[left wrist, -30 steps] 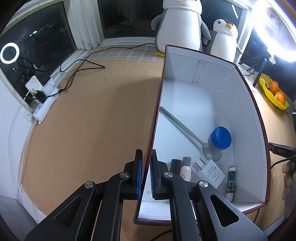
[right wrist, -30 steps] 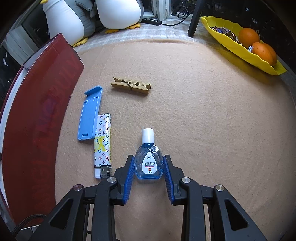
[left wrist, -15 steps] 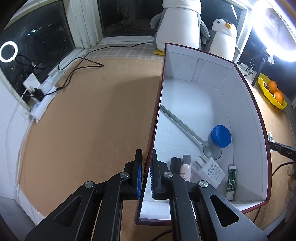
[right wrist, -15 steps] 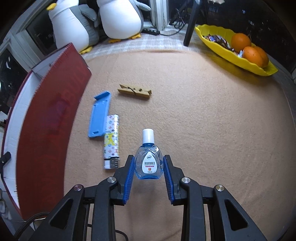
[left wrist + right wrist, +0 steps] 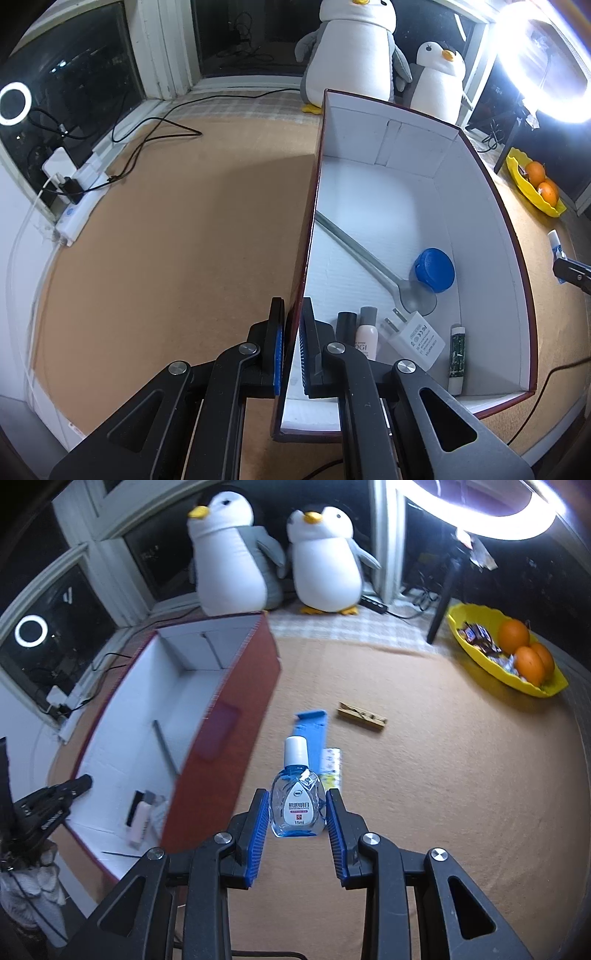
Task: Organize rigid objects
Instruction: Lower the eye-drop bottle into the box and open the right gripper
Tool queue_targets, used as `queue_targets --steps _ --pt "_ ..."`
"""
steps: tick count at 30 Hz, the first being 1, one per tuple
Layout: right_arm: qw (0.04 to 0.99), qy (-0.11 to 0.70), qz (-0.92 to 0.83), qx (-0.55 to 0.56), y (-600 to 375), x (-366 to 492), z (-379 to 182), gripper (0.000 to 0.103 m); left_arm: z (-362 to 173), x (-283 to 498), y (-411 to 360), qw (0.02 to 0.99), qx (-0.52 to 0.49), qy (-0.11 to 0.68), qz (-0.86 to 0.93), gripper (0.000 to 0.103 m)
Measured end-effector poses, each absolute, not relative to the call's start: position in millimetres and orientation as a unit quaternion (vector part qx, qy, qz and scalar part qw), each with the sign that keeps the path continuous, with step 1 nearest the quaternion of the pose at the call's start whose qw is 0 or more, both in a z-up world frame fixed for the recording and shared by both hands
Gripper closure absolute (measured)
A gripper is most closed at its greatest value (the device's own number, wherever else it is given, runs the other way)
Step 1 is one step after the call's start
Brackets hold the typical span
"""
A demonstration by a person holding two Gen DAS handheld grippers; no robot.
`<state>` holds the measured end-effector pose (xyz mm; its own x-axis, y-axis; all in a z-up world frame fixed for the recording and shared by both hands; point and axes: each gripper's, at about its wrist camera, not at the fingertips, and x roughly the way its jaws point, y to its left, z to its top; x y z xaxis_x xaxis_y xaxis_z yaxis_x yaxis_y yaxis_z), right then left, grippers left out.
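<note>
My right gripper (image 5: 297,812) is shut on a small blue eye-drop bottle (image 5: 297,805) with a white cap, held upright above the tan mat. My left gripper (image 5: 290,325) is shut on the left wall of the red box (image 5: 306,236), which is white inside. The box (image 5: 229,709) holds a metal spoon (image 5: 369,262), a blue cap (image 5: 434,269), a white charger (image 5: 415,338), a small pink-white bottle (image 5: 365,338) and a green stick (image 5: 457,354). On the mat lie a blue plastic piece (image 5: 314,734), a patterned lighter (image 5: 331,766) and a wooden clothespin (image 5: 362,716).
Two plush penguins (image 5: 236,557) stand behind the box. A yellow tray with oranges (image 5: 513,657) sits at the far right. A power strip and cables (image 5: 81,195) lie along the left window sill. A bright ring light (image 5: 543,59) stands at the back right.
My right gripper has lifted the eye-drop bottle off the mat and swung left toward the box, so the box interior now shows. The left gripper keeps its hold on the box wall.
</note>
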<state>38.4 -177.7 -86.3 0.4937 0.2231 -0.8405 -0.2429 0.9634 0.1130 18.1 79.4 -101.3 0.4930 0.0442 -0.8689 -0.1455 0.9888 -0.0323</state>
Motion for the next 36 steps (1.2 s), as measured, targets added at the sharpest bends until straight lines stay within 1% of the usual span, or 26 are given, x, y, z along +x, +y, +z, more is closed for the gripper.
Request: queue_targets --steps 7,19,36 --pt "0.858 0.480 0.180 -0.026 -139.8 22.7 -77.3 0.075 -100.0 13.9 80.4 0.865 -0.053 0.496 0.051 0.097" --pt "0.841 0.486 0.230 -0.062 -81.4 8.3 -85.2 0.075 -98.0 8.9 81.5 0.868 -0.054 0.491 0.045 0.097" --pt "0.833 0.496 0.230 -0.087 -49.6 16.2 -97.7 0.075 -96.7 6.1 82.4 0.869 -0.057 0.489 0.043 0.097"
